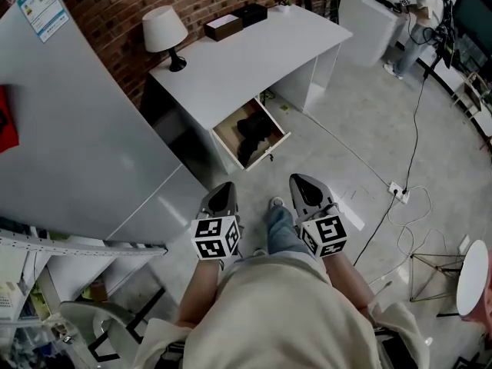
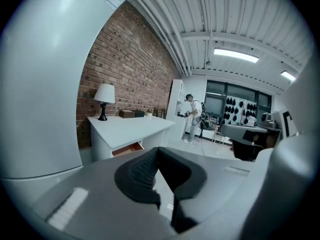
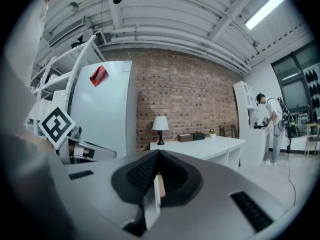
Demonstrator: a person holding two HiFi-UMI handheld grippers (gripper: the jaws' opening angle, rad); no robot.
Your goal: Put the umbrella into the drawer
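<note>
A dark folded umbrella [image 1: 256, 134] lies inside the open wooden drawer [image 1: 269, 147] of the white desk [image 1: 254, 48]. The drawer [image 2: 126, 149] shows pulled out in the left gripper view. My left gripper [image 1: 222, 196] and right gripper [image 1: 305, 187] hang side by side in front of the person's body, well back from the drawer, above the floor. Both are shut with nothing between their pads; the tips meet in the left gripper view [image 2: 158, 150] and in the right gripper view [image 3: 158, 154].
A white lamp [image 1: 166, 33] and two boxes [image 1: 234, 20] stand on the desk. A tall white fridge [image 1: 69, 144] is at the left, a metal shelf [image 1: 46, 283] beside it. Cables and a power strip [image 1: 398, 194] lie on the floor at right. Another person [image 1: 419, 14] stands far back.
</note>
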